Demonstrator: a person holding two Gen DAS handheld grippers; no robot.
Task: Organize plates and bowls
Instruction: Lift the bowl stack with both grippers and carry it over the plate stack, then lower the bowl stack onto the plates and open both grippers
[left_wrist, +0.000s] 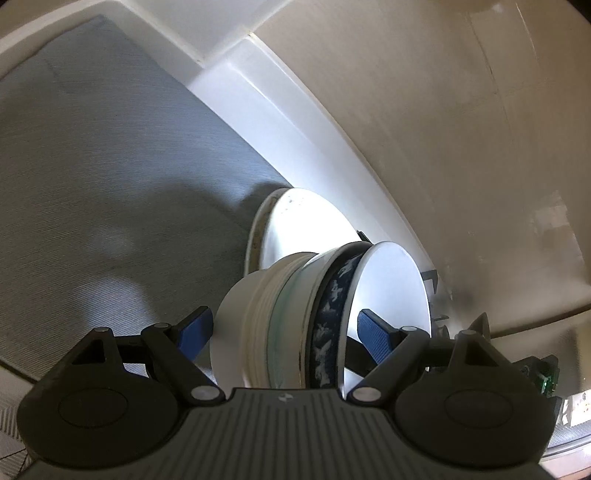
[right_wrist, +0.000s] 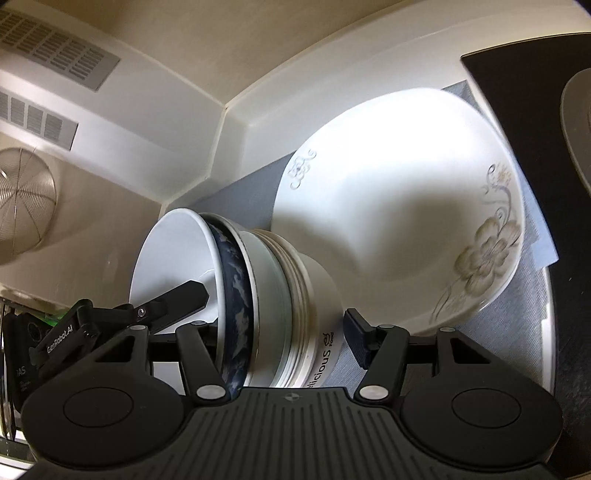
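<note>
A stack of nested bowls lies sideways in both views: a white base bowl, ribbed and greenish bowls, a blue-patterned bowl and a white bowl on top. My left gripper is shut on it, one blue pad on the base and the other inside the top bowl. That inner finger also shows in the right wrist view. My right gripper clamps the stack too. Its right pad sits at the lettered base bowl, and its left finger is hidden behind the rims. A large floral bowl stands just behind.
A grey mat lines a white-walled compartment beneath the stack. The floral bowl stands by the wall. A wire strainer and vents are at the left. A dark surface bearing a grey dish lies right.
</note>
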